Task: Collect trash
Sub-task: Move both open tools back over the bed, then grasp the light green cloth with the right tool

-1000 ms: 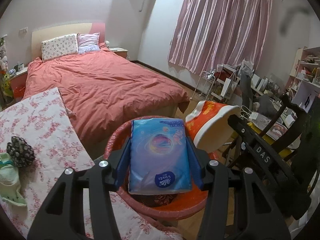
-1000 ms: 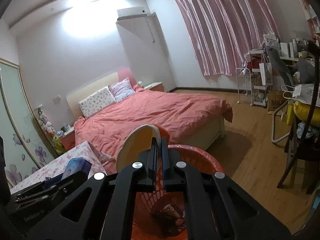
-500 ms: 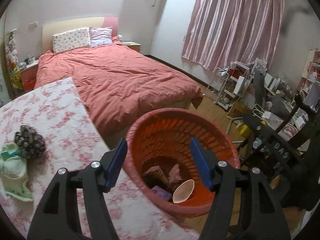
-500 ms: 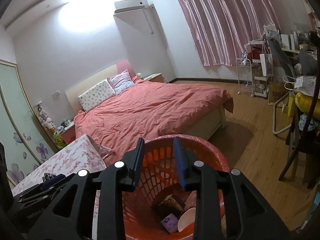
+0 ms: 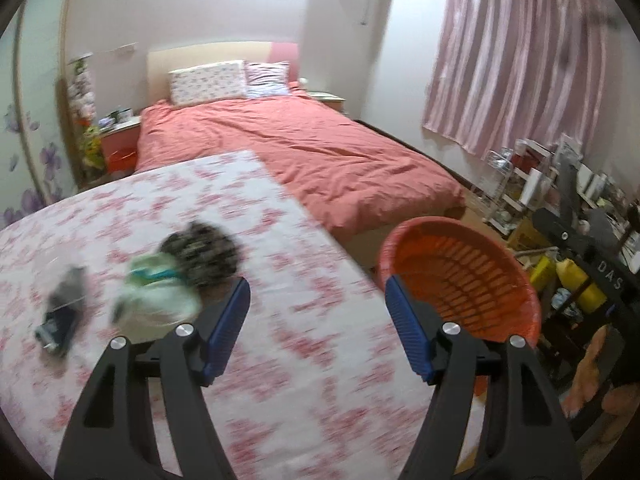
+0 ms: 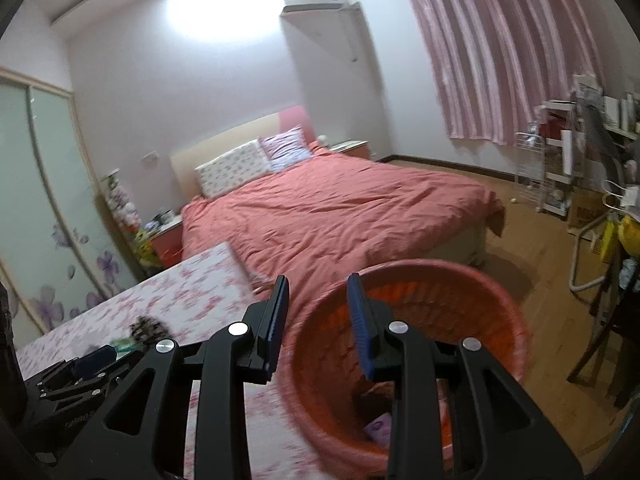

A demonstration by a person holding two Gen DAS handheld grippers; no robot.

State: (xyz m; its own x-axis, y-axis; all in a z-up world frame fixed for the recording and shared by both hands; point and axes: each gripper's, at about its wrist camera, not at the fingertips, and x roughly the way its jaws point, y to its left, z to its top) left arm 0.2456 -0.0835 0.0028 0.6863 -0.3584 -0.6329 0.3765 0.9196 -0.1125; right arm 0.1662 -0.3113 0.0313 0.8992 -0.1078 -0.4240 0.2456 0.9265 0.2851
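Observation:
An orange slatted basket [image 5: 460, 276] stands at the right edge of the floral-cloth table [image 5: 280, 264]; it also shows in the right wrist view [image 6: 460, 304], with trash at its bottom [image 6: 378, 426]. My left gripper [image 5: 316, 328] is open and empty over the table, left of the basket. A pale green crumpled item [image 5: 156, 300], a dark patterned item [image 5: 200, 252] and a dark small item [image 5: 64, 312] lie on the table, blurred. My right gripper [image 6: 316, 320] is open and empty over the basket's near-left rim.
A bed with a red cover [image 5: 304, 152] lies beyond the table. Pink curtains [image 5: 520, 60] hang at the right. Cluttered shelves and a chair [image 5: 560, 208] stand at the far right. Wood floor [image 6: 532, 264] runs beside the bed.
Both grippers opened and dropped the blue tissue pack and the white-and-orange piece into the basket. The left gripper has since swung left over the table; the right opened wider.

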